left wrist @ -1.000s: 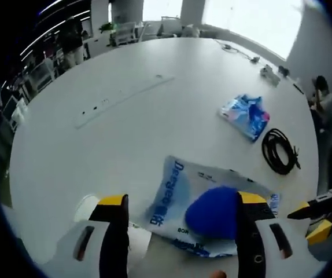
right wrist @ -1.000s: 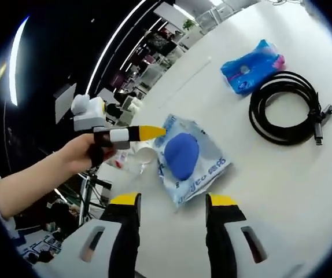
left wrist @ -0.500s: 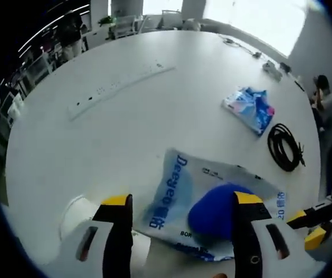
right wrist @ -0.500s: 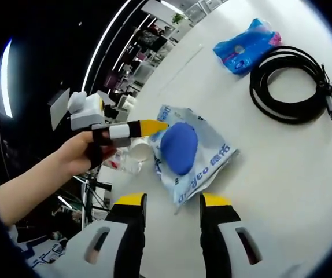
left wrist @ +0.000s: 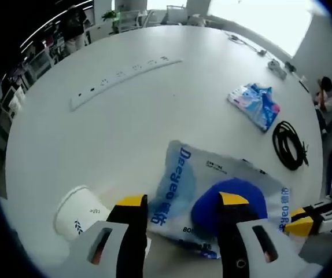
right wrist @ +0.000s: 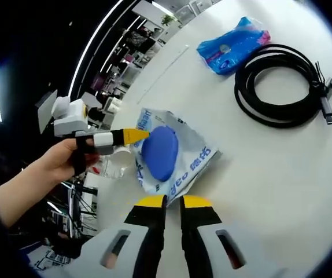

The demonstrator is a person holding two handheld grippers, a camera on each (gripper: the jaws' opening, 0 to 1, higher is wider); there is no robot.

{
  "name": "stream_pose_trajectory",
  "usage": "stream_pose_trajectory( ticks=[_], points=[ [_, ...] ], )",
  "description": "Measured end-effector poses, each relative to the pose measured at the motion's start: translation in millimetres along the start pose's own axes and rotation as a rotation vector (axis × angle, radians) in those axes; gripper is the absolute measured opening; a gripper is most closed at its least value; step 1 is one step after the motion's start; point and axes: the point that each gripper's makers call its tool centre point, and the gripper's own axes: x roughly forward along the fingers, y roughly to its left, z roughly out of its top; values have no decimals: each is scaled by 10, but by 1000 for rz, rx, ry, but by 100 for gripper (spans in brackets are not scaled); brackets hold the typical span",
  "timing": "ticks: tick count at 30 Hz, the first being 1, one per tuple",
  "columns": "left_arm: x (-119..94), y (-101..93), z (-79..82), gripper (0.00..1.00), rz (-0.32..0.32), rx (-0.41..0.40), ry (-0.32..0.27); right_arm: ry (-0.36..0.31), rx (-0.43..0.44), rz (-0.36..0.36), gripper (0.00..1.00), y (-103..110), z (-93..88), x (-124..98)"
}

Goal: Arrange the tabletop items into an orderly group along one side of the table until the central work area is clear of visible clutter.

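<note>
Now: grippers flank the bag

White round table (left wrist: 114, 116) carries a clear plastic bag with a blue oval pad (left wrist: 212, 197), its length running toward the coiled black cable (left wrist: 287, 145). Left gripper (left wrist: 177, 202) stands apart above it; right gripper (right wrist: 173, 201) nearly closed, empty.

Lying flat on the white worktop (left wrist: 114, 127): a clear plastic packet (left wrist: 212, 194) with blue lettering, holding a rounded blue item (left wrist: 212, 211); just beside it at the near edge, a white paper cup (left wrist: 79, 211) tipped on its side. Farther along the worktop, well apart from these: a crumpled blue-and-pink pouch (left wrist: 254, 104) and, near it, a coiled black cable (left wrist: 287, 145), its plug ends (right wrist: 326, 98) sticking out at one side. Running across the far part of the worktop, apart from the rest: a long, narrow white strip (left wrist: 122, 81) marked with small dark dots.
</note>
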Motion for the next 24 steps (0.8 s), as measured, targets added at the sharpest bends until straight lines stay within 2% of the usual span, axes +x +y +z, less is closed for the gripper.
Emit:
stream_pose_trajectory(
  ticks=[4, 8, 9, 16, 19, 24],
  points=[
    [-29, 59, -16, 25, 12, -19, 3, 0, -20, -13, 0, -15, 9, 1],
    [-89, 93, -22, 3, 27, -35, -2, -3, -43, -9, 0, 9, 30, -8],
    [-101, 103, -22, 1, 31, -41, -5, -10, -68, -15, 0, 4, 54, -20],
    [-193, 135, -98, 0, 43, -73, 5, -40, -127, -21, 0, 13, 228, -71],
    [-285, 145, -51, 0, 53, -113, -33, -71, -173, -15, 0, 59, 370, -117],
    [-408, 148, 5, 0, 51, -129, -76, -118, -273, -7, 0, 111, 683, -176]
  ],
)
